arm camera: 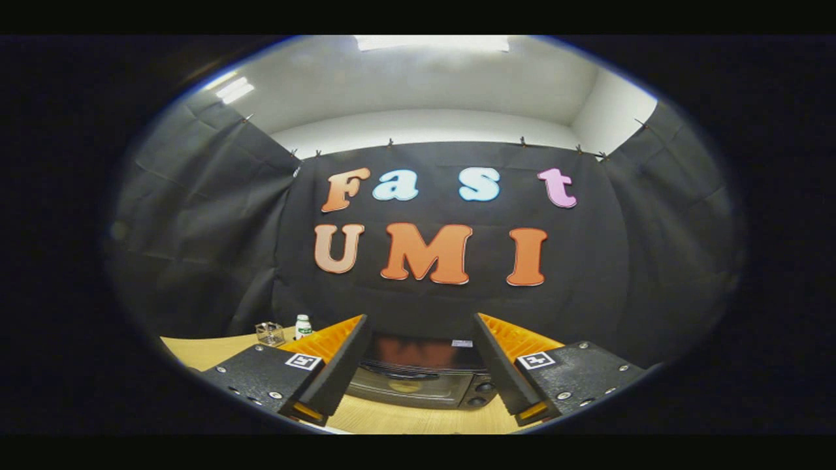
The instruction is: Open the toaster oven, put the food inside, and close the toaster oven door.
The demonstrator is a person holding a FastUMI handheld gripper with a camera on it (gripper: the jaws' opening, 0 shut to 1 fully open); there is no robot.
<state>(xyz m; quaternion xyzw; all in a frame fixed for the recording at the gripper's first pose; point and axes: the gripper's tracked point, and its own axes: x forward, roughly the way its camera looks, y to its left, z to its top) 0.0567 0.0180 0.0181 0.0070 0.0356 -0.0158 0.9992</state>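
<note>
The jaws stood spread wide with nothing held between them, the gripper (421, 365) poised above the wooden tabletop (405, 421). Each finger carried a small square marker on its upper block. Just ahead of the fingers, seen through the gap between them, sat the toaster oven (418, 378), a dark box resting on the tabletop with its front facing the gripper. Its glass door was closed, a curved handle ran across the top of the door, and two round knobs sat at its right side near the right finger. Whether any food lay inside could not be told through the dim glass. Further off, beyond the left finger, a small clear container (270, 333) and a white bottle with a green label (302, 326) stood side by side near the tabletop's far edge. Behind everything hung the booth's black cloth wall (196, 228), with a pale ceiling above it.
</note>
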